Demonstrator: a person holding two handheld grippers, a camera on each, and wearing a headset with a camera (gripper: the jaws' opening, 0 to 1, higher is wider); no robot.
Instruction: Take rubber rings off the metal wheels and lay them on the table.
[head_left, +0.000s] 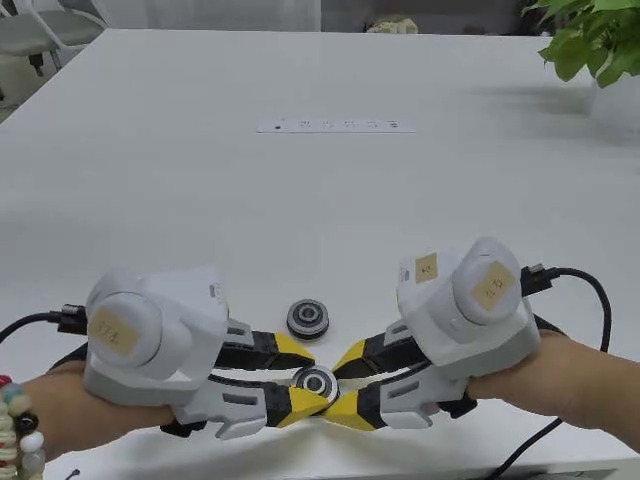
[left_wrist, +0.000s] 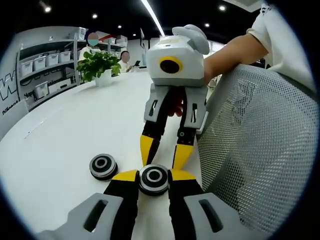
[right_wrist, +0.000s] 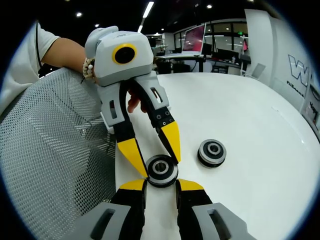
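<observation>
Wheel (head_left: 316, 381) sat at the near table (head_left: 320, 200) edge, pinched by the left gripper (head_left: 300, 377); the right gripper (head_left: 345, 382) nipped its opposite rim. Left should hold the metal firm while right peels the ring (right_wrist: 162, 157) only. Whether right held ring or metal could not be told. A second wheel (head_left: 307, 318) lay just behind.

The left tongs (head_left: 311, 378) and right tongs (head_left: 340, 383) have pale grey bodies, black arms and yellow tips (each body carries a small tan label). The near wheel (head_left: 316, 381) and far wheel (head_left: 307, 318) are black around silver-grey centres, on a plain white bench (head_left: 300, 200). The plant (head_left: 590, 40) is green, the chair (left_wrist: 260, 140) grey mesh.
</observation>
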